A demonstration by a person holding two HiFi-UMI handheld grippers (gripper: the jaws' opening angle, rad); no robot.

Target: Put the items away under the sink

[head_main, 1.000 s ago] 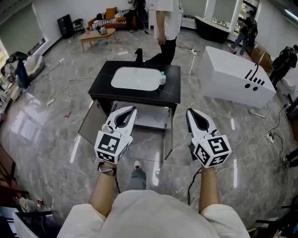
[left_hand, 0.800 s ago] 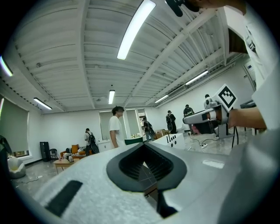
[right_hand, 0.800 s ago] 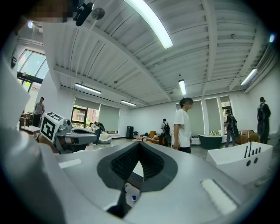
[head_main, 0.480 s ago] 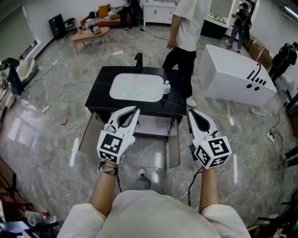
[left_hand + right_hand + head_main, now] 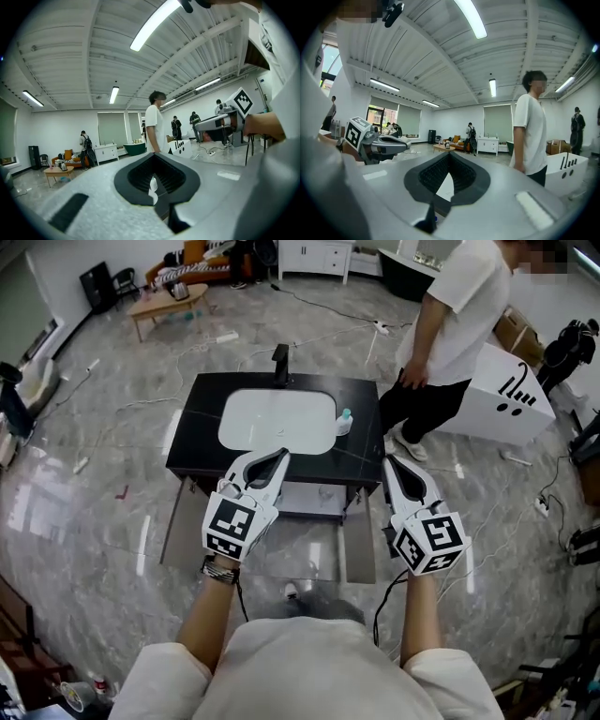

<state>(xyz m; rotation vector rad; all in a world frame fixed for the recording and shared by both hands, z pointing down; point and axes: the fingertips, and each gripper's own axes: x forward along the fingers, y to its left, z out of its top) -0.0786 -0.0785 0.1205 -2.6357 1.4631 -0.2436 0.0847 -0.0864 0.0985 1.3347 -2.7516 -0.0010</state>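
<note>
Approach step, nothing picked up: left gripper [image 5: 278, 458] and right gripper [image 5: 390, 465] both pinched closed, empty. Just ahead of right gripper: bottle [image 5: 344, 419] on sink counter [image 5: 202, 418]. Next, probably: open right jaws, reach forward, grasp bottle.

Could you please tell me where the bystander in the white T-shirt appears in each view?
Head view: bystander at upper right.
Left gripper view: bystander at centre.
Right gripper view: bystander right of centre.
Shared landmark: the white box beside the bystander.
</note>
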